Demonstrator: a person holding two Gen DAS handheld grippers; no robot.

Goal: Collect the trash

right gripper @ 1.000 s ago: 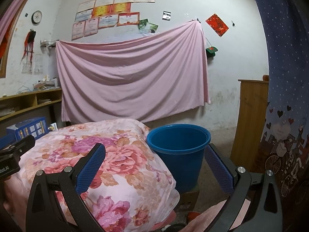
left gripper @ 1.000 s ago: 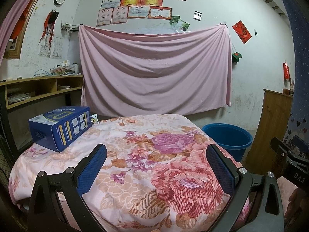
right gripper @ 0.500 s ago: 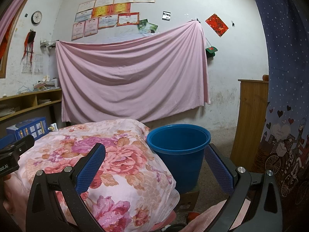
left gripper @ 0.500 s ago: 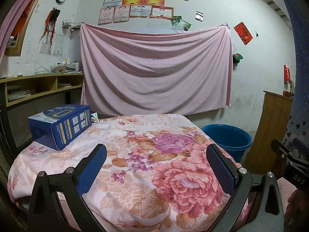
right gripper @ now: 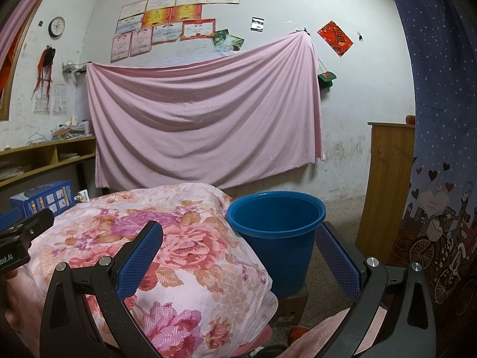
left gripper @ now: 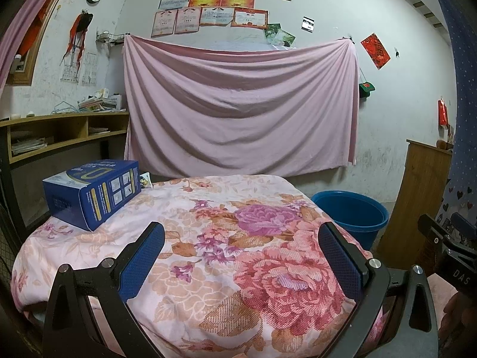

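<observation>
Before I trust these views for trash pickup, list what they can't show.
- Bucket bottom: right view, hidden by its own wall; in left view the quilt covers its near side.
- Small packet: left view, half behind the blue box, print too small.
- Floor beside bed: right view, blocked by the right gripper.

Both wrist views face the pink sheet (left gripper: 238,110) — left over bed (left gripper: 238,238), right nearer bucket (right gripper: 275,238)
</observation>
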